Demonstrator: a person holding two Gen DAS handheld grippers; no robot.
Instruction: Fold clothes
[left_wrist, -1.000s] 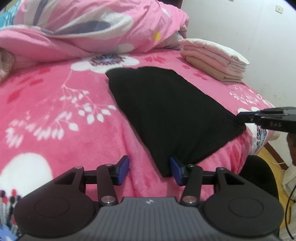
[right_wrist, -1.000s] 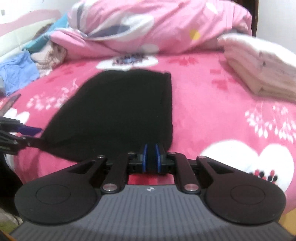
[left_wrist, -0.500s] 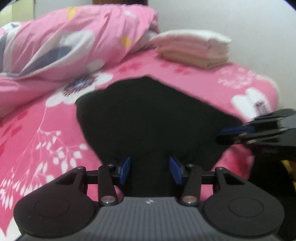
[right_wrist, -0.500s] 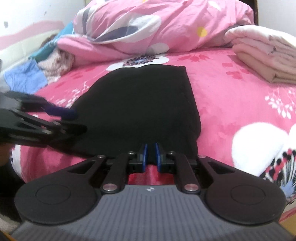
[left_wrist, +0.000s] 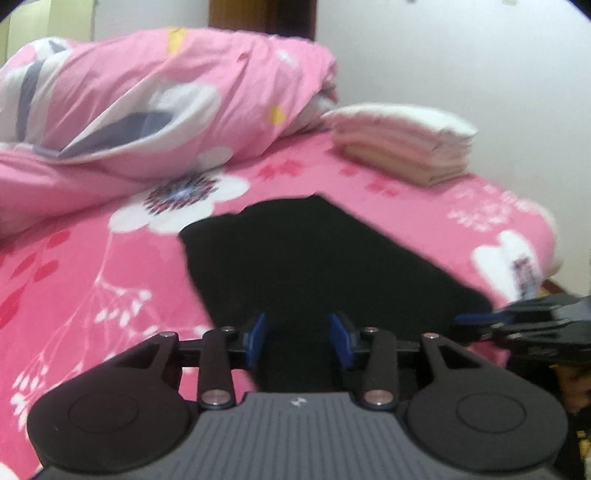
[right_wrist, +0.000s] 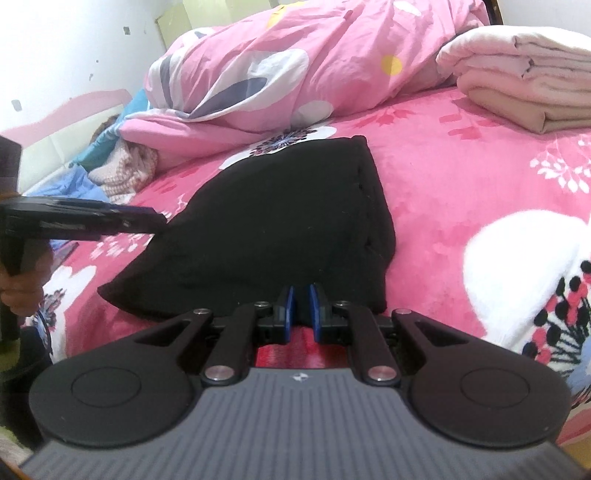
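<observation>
A black garment (left_wrist: 314, 258) lies flat on the pink floral bed cover (left_wrist: 74, 277). My left gripper (left_wrist: 300, 332) straddles its near edge. The jaws are closing, the cloth runs between the blue pads, and a gap still shows on both sides. In the right wrist view the left gripper (right_wrist: 160, 221) comes in from the left and its tip meets the garment's (right_wrist: 277, 214) left edge. My right gripper (right_wrist: 300, 295) is shut on the near right corner of the black cloth. The left wrist view shows the right gripper (left_wrist: 460, 321) at the garment's right corner.
A folded stack of cream and pale pink clothes (left_wrist: 402, 147) sits at the far right of the bed. A bunched pink duvet (left_wrist: 166, 99) fills the back. Loose clothes (right_wrist: 122, 166) are heaped at far left. A hand (right_wrist: 22, 288) holds the left gripper's handle.
The left gripper has moved from beside the garment's corner to over its edge, so cloth now lies between the jaws, which have narrowed. The right gripper has sunk lower, still pinching the cloth.
</observation>
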